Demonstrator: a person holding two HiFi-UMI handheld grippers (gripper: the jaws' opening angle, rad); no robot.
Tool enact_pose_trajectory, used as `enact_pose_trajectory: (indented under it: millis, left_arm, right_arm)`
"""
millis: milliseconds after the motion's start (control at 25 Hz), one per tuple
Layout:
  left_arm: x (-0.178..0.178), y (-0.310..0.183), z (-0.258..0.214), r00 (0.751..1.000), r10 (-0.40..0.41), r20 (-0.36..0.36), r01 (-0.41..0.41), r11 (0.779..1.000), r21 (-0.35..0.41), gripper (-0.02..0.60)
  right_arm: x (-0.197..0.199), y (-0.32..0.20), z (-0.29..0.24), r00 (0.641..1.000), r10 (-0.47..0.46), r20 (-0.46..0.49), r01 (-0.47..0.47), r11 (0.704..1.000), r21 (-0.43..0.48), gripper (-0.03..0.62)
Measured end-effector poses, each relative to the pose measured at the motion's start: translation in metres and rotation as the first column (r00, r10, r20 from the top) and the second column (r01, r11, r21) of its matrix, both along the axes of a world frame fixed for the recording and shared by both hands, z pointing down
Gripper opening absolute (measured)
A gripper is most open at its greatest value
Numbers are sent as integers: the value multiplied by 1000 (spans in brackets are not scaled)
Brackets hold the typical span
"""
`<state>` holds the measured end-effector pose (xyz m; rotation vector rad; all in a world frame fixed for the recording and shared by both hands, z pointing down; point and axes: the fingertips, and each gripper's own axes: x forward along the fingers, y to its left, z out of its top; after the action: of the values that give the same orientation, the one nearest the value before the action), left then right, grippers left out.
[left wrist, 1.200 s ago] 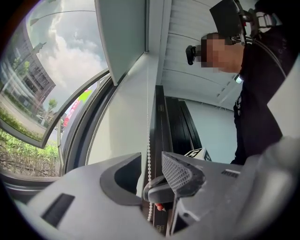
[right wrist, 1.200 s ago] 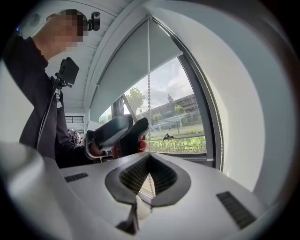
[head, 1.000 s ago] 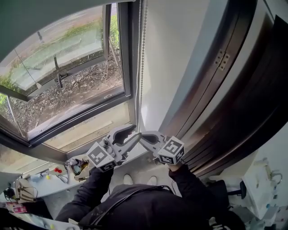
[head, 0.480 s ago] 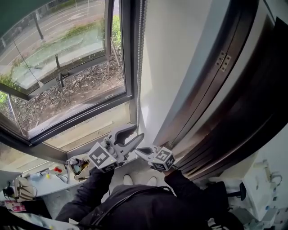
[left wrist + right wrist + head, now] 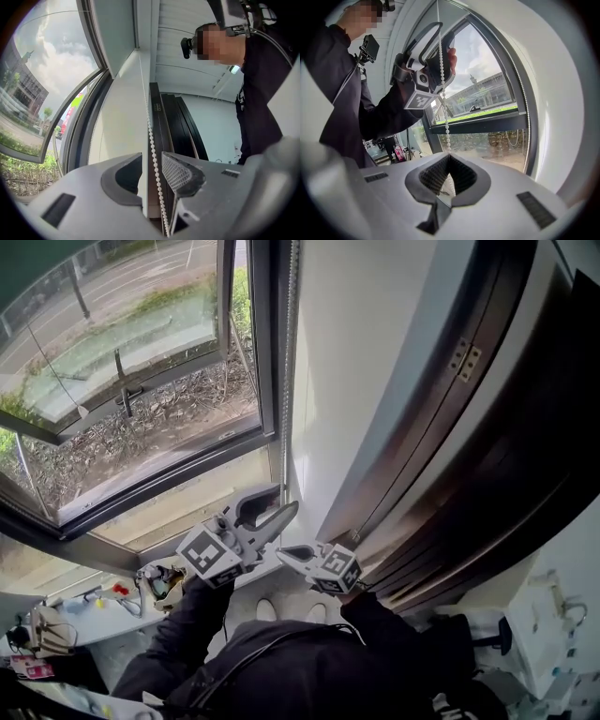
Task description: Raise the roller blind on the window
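The roller blind's bead chain (image 5: 292, 352) hung down the right side of the window frame (image 5: 267, 352). The right gripper (image 5: 280, 553) was closed on the chain, with its tips together. The left gripper (image 5: 287, 499), just above it, stood about half open, and the chain passed between its jaws unpinched. The chain was judged light, limp and slippery, best pinched between beads and pulled straight down. No container was involved.

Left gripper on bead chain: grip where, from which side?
The taut straight run above the right gripper, approached from the room side. The bead chain hangs thin and vertical between the left gripper's open fingers; closing squarely should catch it.
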<state>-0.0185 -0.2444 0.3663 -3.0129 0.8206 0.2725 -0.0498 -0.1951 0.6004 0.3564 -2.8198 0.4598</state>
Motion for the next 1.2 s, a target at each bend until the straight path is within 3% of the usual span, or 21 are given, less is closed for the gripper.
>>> enact_pose_trajectory:
  millis: [240, 320, 360, 480, 640, 680, 720, 760, 920, 1200]
  left_arm:
    - [-1, -1, -5, 1000, 0, 5, 0, 1000, 5, 127]
    - [0, -1, -4, 1000, 13, 3, -13, 1000, -8, 36]
    - [2, 0, -5, 1000, 30, -8, -30, 999, -23, 21]
    - [6, 0, -8, 997, 62, -35, -64, 996, -59, 14]
    - [6, -2, -5, 996, 69, -62, -71, 997, -36, 12]
    - [6, -1, -4, 996, 63, -63, -65, 997, -33, 12]
    - [6, -1, -3, 997, 57, -58, -59, 998, -34, 12]
    - [6, 0, -1, 997, 52, -51, -54, 998, -35, 11]
    - [10, -1, 29, 999, 41, 4, -40, 997, -65, 8]
    - [16, 2, 116, 996, 46, 70, -33, 984, -177, 8]
  right_arm:
    - [7, -3, 2, 1000, 18, -7, -18, 1000, 1, 6]
    - [9, -6, 2, 1000, 24, -11, -24, 1000, 4, 6]
    - [10, -7, 2, 1000, 26, -14, -26, 1000, 7, 6]
    - [14, -9, 2, 1000, 25, -20, -24, 1000, 4, 6]
    - [20, -10, 2, 998, -6, -59, 9, 998, 58, 8]
    - [21, -9, 1, 998, -22, -65, 26, 997, 66, 44]
    - [21, -8, -2, 998, -39, -56, 43, 997, 67, 164]
    - [21, -7, -9, 998, -52, -31, 54, 996, 68, 241]
    - [35, -12, -55, 993, -45, 112, 31, 992, 125, 253]
    - [55, -29, -108, 978, -11, 208, -28, 983, 183, 267]
